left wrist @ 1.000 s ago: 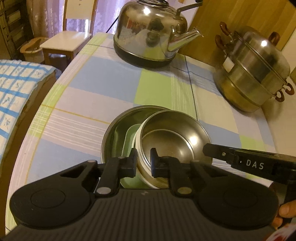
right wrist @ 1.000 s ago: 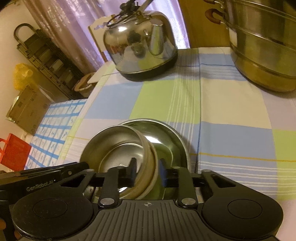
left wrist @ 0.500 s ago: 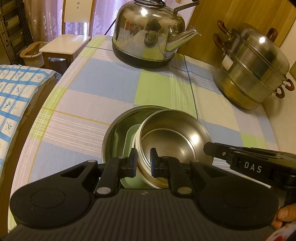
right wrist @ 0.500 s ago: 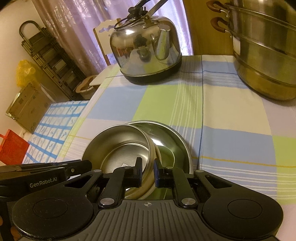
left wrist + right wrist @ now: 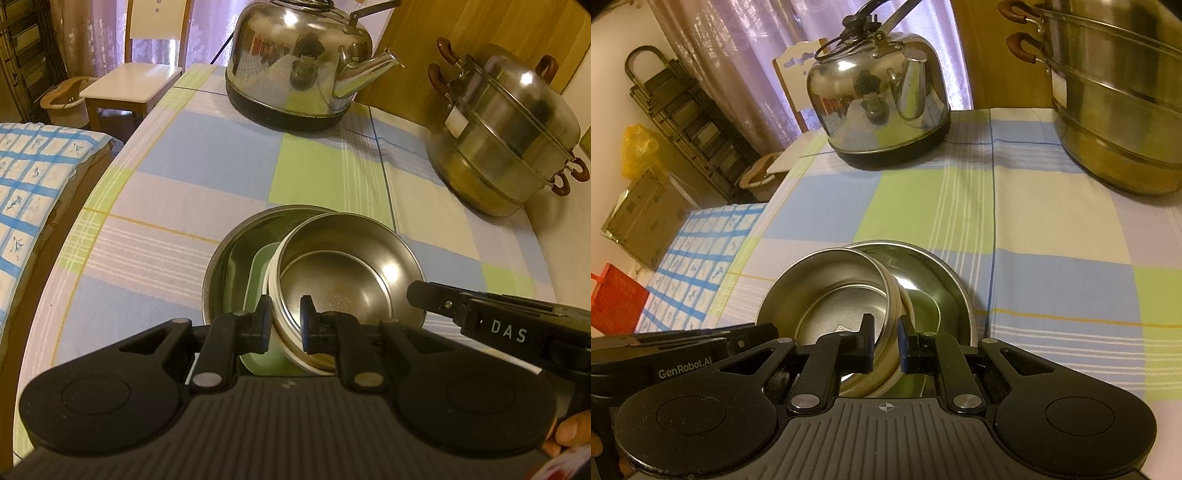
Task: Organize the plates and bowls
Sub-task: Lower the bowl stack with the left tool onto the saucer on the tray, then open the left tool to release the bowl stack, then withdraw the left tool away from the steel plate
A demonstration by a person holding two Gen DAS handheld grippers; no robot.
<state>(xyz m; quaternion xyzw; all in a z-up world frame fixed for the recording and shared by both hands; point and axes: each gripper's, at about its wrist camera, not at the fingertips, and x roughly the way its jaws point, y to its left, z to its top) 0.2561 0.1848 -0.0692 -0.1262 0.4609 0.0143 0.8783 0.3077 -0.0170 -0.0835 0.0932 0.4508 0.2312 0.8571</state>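
The green dish [image 5: 258,273] lies mostly hidden under the steel bowl [image 5: 347,273]. The steamer pot [image 5: 1115,99] at the table's far right corner is cut off by the right wrist view's edge. Only a fingertip [image 5: 569,430] of the person's hand shows, bottom right.

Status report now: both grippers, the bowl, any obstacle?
Left gripper and right gripper shut on steel bowl rim. Bowl tilted over steel plate. Nothing blocking.

Each camera sits just behind its own hand-held gripper, looking steeply down along the fingers, very close to the stacked bowls [image 5: 347,280]. Both views share the bowls [image 5: 842,291], the bench [image 5: 207,155], kettle [image 5: 879,110] and steamer pot [image 5: 506,140] beyond.
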